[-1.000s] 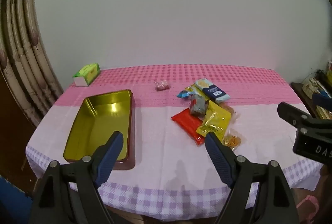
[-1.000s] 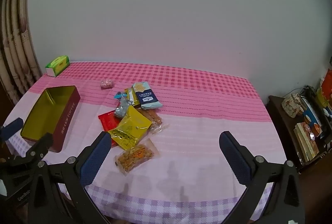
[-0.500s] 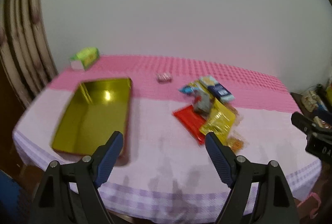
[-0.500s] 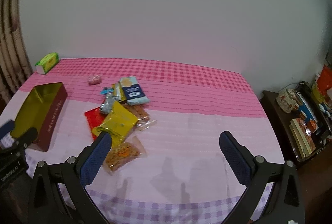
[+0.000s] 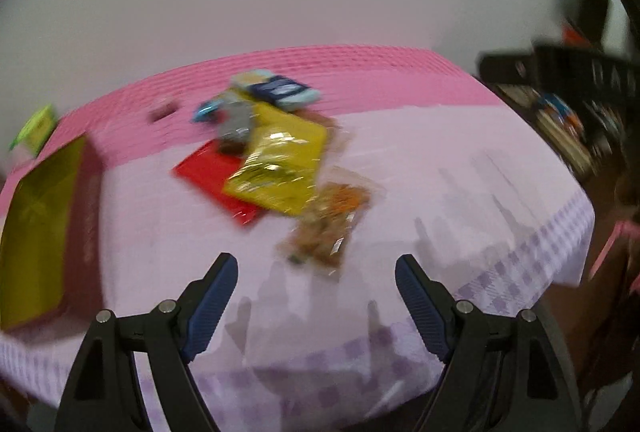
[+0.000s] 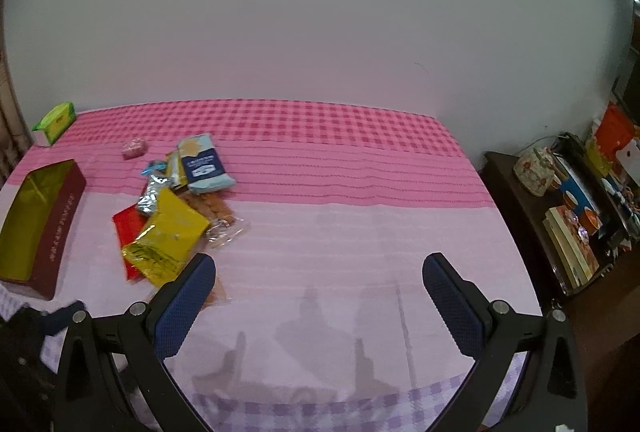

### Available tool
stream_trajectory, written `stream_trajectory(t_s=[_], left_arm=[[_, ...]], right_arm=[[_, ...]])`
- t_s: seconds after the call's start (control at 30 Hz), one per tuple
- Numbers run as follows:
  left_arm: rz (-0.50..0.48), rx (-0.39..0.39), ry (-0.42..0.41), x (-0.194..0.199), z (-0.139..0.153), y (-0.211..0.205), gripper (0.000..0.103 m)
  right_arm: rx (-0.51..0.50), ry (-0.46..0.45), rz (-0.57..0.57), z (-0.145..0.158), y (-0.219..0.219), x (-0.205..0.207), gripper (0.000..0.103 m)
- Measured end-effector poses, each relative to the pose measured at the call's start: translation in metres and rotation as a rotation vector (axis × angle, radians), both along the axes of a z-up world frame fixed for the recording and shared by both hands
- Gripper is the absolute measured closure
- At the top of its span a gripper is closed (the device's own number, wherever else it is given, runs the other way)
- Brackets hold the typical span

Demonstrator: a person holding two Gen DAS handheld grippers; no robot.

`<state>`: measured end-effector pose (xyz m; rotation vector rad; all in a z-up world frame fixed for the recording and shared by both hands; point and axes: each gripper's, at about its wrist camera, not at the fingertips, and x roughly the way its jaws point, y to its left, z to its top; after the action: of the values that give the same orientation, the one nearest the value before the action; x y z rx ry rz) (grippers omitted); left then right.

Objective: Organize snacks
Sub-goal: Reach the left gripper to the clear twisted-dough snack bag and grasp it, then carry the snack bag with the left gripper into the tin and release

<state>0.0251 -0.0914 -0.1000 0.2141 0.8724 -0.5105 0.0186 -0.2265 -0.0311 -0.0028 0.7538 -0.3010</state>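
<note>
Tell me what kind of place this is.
Probably a room in a home: a table under a pink checked tablecloth against a plain wall, and a dark side cabinet crowded with books and household items.

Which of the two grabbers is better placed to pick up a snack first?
Probably the left gripper: its open jaws point at the clear nut packet just ahead. The right gripper, also open, faces bare tablecloth, with the snack pile off to its left.
</note>
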Motion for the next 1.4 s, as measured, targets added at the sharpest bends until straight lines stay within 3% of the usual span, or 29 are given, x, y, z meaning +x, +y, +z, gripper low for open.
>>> stream_trajectory(t_s=[0.17, 0.27, 0.3, 0.33, 0.57, 0.7, 1.07, 1.4], left_arm=[[-0.12, 0.016, 0.045, 0.024, -0.015, -0.021, 0.022], [-0.132, 0.033, 0.101, 0.043, -0.027, -0.022, 0.043], [-0.126, 0.039, 0.111, 0.048, -0.03, -0.022, 0.057], [-0.121, 0.036, 0.116, 0.052, -0.033, -0.022, 0.06], [-0.187, 0.03, 0.133, 0.047, -0.03, -0.025, 0.064], [-0.202, 0.021, 0.095, 0.026, -0.021, -0.029, 0.064], [-0.036, 0.009, -0.024, 0.012, 0.038, 0.01, 0.064], [0.264, -0.021, -0.177, 0.013, 0.118, 0.114, 0.064]], right_arm=[[0.019, 0.008, -0.028, -0.003, -0.015, 0.004, 0.0], [0.037, 0.01, -0.033, -0.005, -0.02, 0.007, 0.0], [0.038, 0.01, -0.032, -0.006, -0.021, 0.008, 0.0], [0.039, 0.011, -0.031, -0.007, -0.021, 0.007, 0.0], [0.066, 0.014, -0.019, -0.01, -0.023, 0.01, 0.0], [0.076, 0.0, -0.023, -0.006, -0.027, 0.005, 0.0], [0.103, -0.052, -0.009, 0.014, -0.022, -0.006, 0.0], [0.102, -0.073, 0.06, 0.026, 0.002, -0.018, 0.0]])
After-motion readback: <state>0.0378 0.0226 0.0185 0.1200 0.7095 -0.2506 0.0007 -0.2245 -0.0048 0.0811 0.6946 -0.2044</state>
